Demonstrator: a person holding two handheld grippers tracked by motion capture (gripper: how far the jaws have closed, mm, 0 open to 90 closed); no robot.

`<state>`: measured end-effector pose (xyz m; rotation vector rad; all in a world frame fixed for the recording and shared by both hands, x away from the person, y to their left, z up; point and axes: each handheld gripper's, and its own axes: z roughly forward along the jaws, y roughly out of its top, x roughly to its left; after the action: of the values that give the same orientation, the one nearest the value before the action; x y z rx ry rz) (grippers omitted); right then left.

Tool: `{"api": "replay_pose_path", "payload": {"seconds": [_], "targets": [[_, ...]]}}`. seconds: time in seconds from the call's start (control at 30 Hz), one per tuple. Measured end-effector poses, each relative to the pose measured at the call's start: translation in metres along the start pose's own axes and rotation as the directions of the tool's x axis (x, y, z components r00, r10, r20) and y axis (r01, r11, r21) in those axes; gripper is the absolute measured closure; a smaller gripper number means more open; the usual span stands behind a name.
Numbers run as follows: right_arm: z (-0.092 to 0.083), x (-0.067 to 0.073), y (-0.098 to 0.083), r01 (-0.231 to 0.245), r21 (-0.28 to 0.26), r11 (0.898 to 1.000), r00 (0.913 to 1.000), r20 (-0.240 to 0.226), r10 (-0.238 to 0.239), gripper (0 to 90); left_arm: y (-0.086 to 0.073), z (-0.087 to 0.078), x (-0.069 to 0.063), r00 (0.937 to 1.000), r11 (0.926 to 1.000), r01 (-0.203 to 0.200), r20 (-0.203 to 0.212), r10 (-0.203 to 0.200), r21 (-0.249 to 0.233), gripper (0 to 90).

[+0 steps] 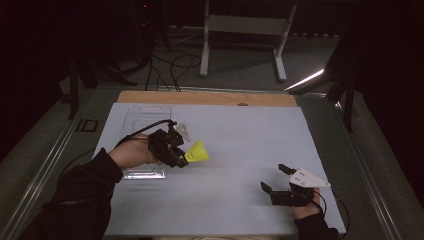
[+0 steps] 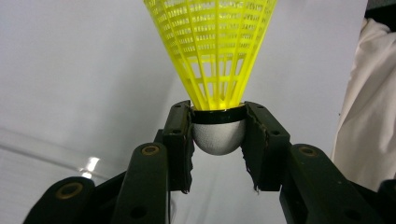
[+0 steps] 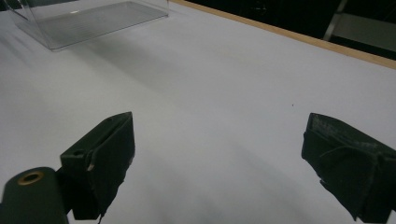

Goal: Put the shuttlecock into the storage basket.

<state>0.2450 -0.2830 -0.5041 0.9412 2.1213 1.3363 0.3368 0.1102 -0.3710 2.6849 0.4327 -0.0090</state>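
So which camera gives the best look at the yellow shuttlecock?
The left gripper view: the shuttlecock is close up, its white cork pinched between the left claw's pads, mesh skirt pointing away. The high view shows it as a small yellow cone over the table.

A clear plastic box rests on the white table sheet, toward its far-left corner.

Shuttlecock right of clear box, right gripper farther right.
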Motion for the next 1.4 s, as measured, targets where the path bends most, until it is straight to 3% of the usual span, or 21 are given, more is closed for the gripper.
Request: {"api": "replay_pose_path", "payload": {"seconds": [0.4,0.8,1.1,1.4], "targets": [[0.001,0.001,0.000,0.006,0.008,1.000,1.0000,-0.004,-0.006,10.0,-0.011,-0.025,0.007,0.9989,0.9995,0.015,-0.044,-0.016,-0.027,65.2],[0.000,0.002,0.001,0.013,-0.002,1.000,0.9998,-0.016,-0.013,9.9,-0.029,-0.050,0.014,0.9942,0.9965,0.057,-0.088,-0.062,-0.060,65.1],[0.000,0.002,0.001,0.013,-0.004,1.000,0.9998,-0.018,-0.013,9.9,-0.050,-0.072,0.019,0.9846,0.9919,0.095,-0.139,-0.106,-0.085,65.1],[0.000,0.002,0.001,0.011,-0.001,1.000,0.9998,-0.018,-0.011,9.9,-0.073,-0.081,0.025,0.9734,0.9831,0.151,-0.157,-0.166,-0.103,65.1]]}}
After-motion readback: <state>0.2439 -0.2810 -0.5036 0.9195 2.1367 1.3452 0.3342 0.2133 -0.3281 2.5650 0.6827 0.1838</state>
